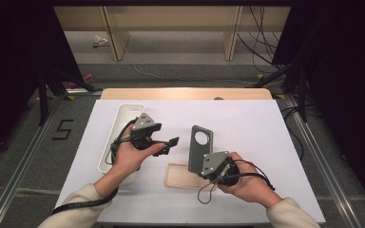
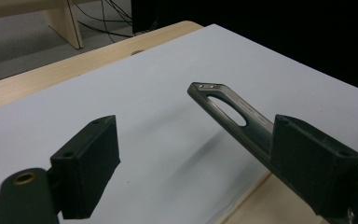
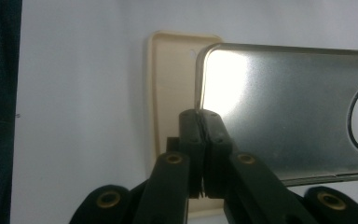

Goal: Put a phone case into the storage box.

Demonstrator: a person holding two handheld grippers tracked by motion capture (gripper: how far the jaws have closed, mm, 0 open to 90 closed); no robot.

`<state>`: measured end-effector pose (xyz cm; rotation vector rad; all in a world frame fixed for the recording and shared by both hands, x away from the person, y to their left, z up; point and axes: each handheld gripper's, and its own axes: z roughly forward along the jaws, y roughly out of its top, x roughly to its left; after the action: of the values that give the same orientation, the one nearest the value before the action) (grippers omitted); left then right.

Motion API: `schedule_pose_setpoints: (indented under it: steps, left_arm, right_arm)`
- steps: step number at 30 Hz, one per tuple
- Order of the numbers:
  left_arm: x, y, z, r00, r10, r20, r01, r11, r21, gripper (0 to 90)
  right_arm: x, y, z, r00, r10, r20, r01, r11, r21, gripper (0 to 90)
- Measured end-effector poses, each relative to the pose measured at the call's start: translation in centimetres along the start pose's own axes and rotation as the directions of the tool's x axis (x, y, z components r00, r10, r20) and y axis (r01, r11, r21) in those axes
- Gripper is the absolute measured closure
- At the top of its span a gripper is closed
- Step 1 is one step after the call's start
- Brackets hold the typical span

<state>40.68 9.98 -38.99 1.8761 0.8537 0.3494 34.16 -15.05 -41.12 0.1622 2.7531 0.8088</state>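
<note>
the right hand-held gripper [image 1: 204,159] is clenched on the edge of a dark grey phone case [image 1: 200,145], its jaws pinched tight together on the near rim, as the right gripper view shows [image 3: 204,116]. the case is lifted clear of the worktop [image 1: 247,128] and held upright, tilted a little, with its round camera cut-out at the far end. just under it, flat on the worktop, lies a cream phone case [image 1: 183,175] with its hollow side up; the two are apart, the grey one hanging above the cream one's far edge.

the left hand-held gripper [image 1: 172,142] is released, jaws spread wide and holding nothing. it points right toward the grey case, and in the left gripper view the case's edge [image 2: 228,112] sits just beyond the right-hand jaw, near but not between the pads. behind the left hand, at the left of the worktop, stands a long white tray [image 1: 119,123]; what it holds cannot be made out.

as a judgement: the pick-up of the grey case looks done, and the work is about midway. what seems left is for the left hand-held gripper to close on the case's free end for a hand-over or two-handed hold, and then to put the case where it belongs, perhaps the tray.
</note>
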Motion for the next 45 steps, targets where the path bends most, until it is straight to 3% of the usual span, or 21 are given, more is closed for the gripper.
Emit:
schedule_pose_setpoints:
  steps: [6, 11, 15, 21, 23, 24, 30, 31, 32, 33, 37, 38, 39, 40, 41, 42, 43, 44, 45]
  left_arm:
    - [-0.2, 1.5, 2.5, 0.9992, -0.035, 0.020, 0.034, 0.9975, 0.063, 18.5]
    - [0.0, 2.3, 4.6, 0.9970, -0.076, 0.015, 0.073, 0.9903, 0.118, 24.8]
    - [0.2, 2.4, 5.6, 0.9928, -0.119, 0.008, 0.116, 0.9800, 0.162, 31.7]
    - [0.7, 2.0, 6.5, 0.9725, -0.232, 0.022, 0.223, 0.9539, 0.201, 38.9]
    - [0.8, 1.9, 6.7, 0.9727, -0.231, 0.018, 0.222, 0.9517, 0.212, 42.5]
    - [0.9, 1.8, 6.9, 0.9695, -0.244, 0.019, 0.234, 0.9465, 0.222, 44.5]
    - [0.9, 1.6, 7.3, 0.9624, -0.270, 0.027, 0.256, 0.9349, 0.246, 52.8]
    - [0.9, 1.6, 7.3, 0.9603, -0.277, 0.032, 0.261, 0.9321, 0.251, 52.8]
    - [0.9, 1.5, 7.4, 0.9505, -0.308, 0.039, 0.290, 0.9243, 0.248, 54.9]
    - [0.9, 1.5, 7.4, 0.9505, -0.308, 0.039, 0.290, 0.9243, 0.248, 56.2]
    - [1.0, 1.4, 7.4, 0.9404, -0.336, 0.050, 0.313, 0.9139, 0.258, 62.0]
    - [1.0, 1.4, 7.4, 0.9320, -0.358, 0.055, 0.333, 0.9071, 0.257, 65.9]
    - [1.0, 1.4, 7.4, 0.9320, -0.358, 0.055, 0.333, 0.9071, 0.257, 66.7]
    - [0.9, 1.4, 7.3, 0.9242, -0.377, 0.062, 0.350, 0.9016, 0.254, 68.0]
    - [0.9, 1.4, 7.3, 0.9242, -0.377, 0.062, 0.350, 0.9016, 0.254, 68.8]
    - [0.9, 1.5, 7.2, 0.9194, -0.387, 0.068, 0.360, 0.8987, 0.250, 68.8]
    - [0.7, 1.6, 7.1, 0.9093, -0.409, 0.079, 0.381, 0.8940, 0.235, 71.3]
    - [0.7, 1.6, 7.1, 0.9093, -0.409, 0.079, 0.381, 0.8940, 0.235, 72.4]
    - [0.5, 1.8, 6.9, 0.9045, -0.417, 0.089, 0.390, 0.8934, 0.223, 72.4]
  right_arm:
    - [0.3, 0.4, 0.0, 0.9999, -0.017, -0.001, 0.017, 0.9998, -0.006, 89.1]
    - [0.5, 0.7, 0.1, 0.9998, -0.021, 0.001, 0.021, 0.9998, -0.006, 89.1]
    - [0.6, 0.8, 0.1, 0.9995, -0.030, 0.002, 0.030, 0.9994, -0.017, 89.1]
    - [0.7, 0.9, 0.1, 0.9993, -0.037, 0.004, 0.037, 0.9993, -0.011, 89.1]
    - [0.7, 1.0, 0.1, 0.9994, -0.034, 0.004, 0.034, 0.9994, -0.011, 89.1]
    - [0.7, 1.0, 0.1, 0.9991, -0.041, 0.005, 0.041, 0.9991, -0.012, 89.1]
    - [0.8, 1.2, 0.1, 0.9988, -0.048, 0.005, 0.048, 0.9988, -0.013, 89.1]
    - [0.8, 1.2, 0.1, 0.9988, -0.048, 0.005, 0.048, 0.9988, -0.013, 89.1]
    - [0.9, 1.2, 0.1, 0.9982, -0.056, 0.020, 0.056, 0.9984, -0.011, 89.1]
    - [0.9, 1.2, 0.1, 0.9982, -0.056, 0.020, 0.056, 0.9984, -0.011, 89.1]
    - [1.0, 1.2, 0.1, 0.9983, -0.058, 0.010, 0.058, 0.9983, -0.007, 89.1]
    - [1.0, 1.3, 0.1, 0.9980, -0.063, 0.011, 0.063, 0.9980, -0.004, 89.1]
    - [1.0, 1.3, 0.1, 0.9980, -0.063, 0.011, 0.063, 0.9980, -0.004, 89.1]
    - [1.0, 1.3, 0.2, 0.9977, -0.067, 0.008, 0.067, 0.9977, -0.002, 89.1]
    - [1.0, 1.3, 0.2, 0.9977, -0.067, 0.008, 0.067, 0.9977, -0.002, 89.1]
    - [1.0, 1.3, 0.2, 0.9976, -0.069, 0.008, 0.069, 0.9976, 0.000, 89.1]
    - [1.1, 1.3, 0.4, 0.9974, -0.072, 0.008, 0.072, 0.9974, 0.008, 89.2]
    - [1.1, 1.3, 0.4, 0.9974, -0.072, 0.008, 0.072, 0.9974, 0.008, 89.2]
    - [1.2, 1.3, 0.4, 0.9975, -0.071, 0.006, 0.071, 0.9974, 0.010, 89.2]
